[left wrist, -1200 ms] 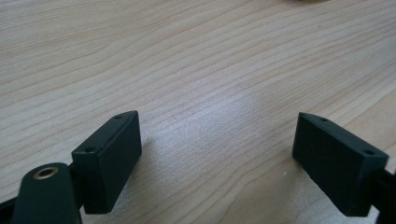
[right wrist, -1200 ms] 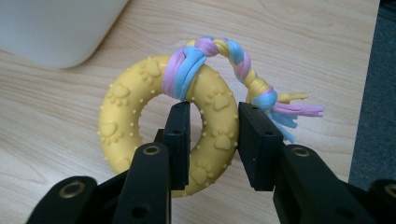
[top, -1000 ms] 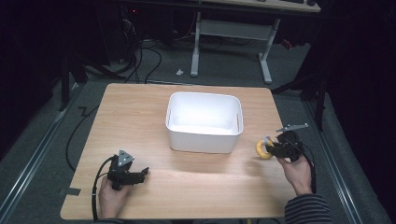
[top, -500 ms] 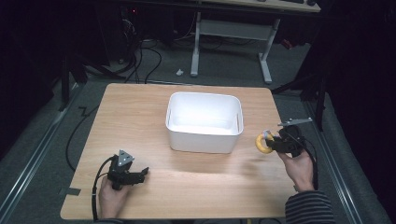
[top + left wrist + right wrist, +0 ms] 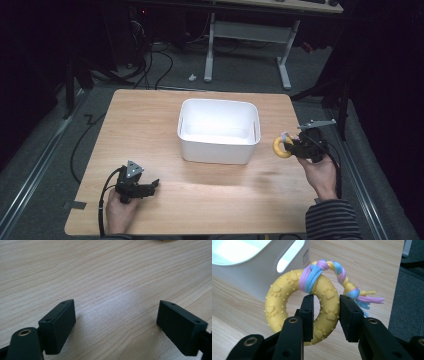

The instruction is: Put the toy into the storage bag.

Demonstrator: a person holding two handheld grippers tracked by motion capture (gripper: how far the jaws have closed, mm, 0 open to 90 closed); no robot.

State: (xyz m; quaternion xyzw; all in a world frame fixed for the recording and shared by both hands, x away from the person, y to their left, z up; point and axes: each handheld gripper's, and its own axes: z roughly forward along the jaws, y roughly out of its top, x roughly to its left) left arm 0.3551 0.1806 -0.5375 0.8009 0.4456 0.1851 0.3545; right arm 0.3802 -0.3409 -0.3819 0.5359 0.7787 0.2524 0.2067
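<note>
Dark floor and cable runs surround my wooden table point(image 5: 150, 125), which carries a white bin point(image 5: 219, 131) near its middle.

My work centres on the yellow ring toy point(image 5: 297, 307), a rubbery hoop stamped with paw prints and small bumps. From the right gripper view I see a braided rope point(image 5: 329, 270) of pink, blue and yellow knotted through its top, its frayed tail trailing off to the right. I have the right gripper point(image 5: 325, 315) clamped on the ring's near side: one jaw sits inside the hole, the other presses on the outer edge, so the hoop's band is pinched between them. On the high view the ring toy point(image 5: 280, 147) hangs clear of the tabletop at the right edge of the table, just beside the bin's right wall but not touching it, with the right gripper point(image 5: 295, 146) pointing leftward toward the bin and my right hand point(image 5: 320, 170) behind it.

That bin is open-topped with a slot handle in its side, and what I can see of its inside is bare white.

Far across the table, near the front left corner, my left gripper point(image 5: 150, 186) rests low over the wood in my left hand point(image 5: 120, 210). Its own view shows the jaws spread wide with nothing but bare wood grain between them.
</note>
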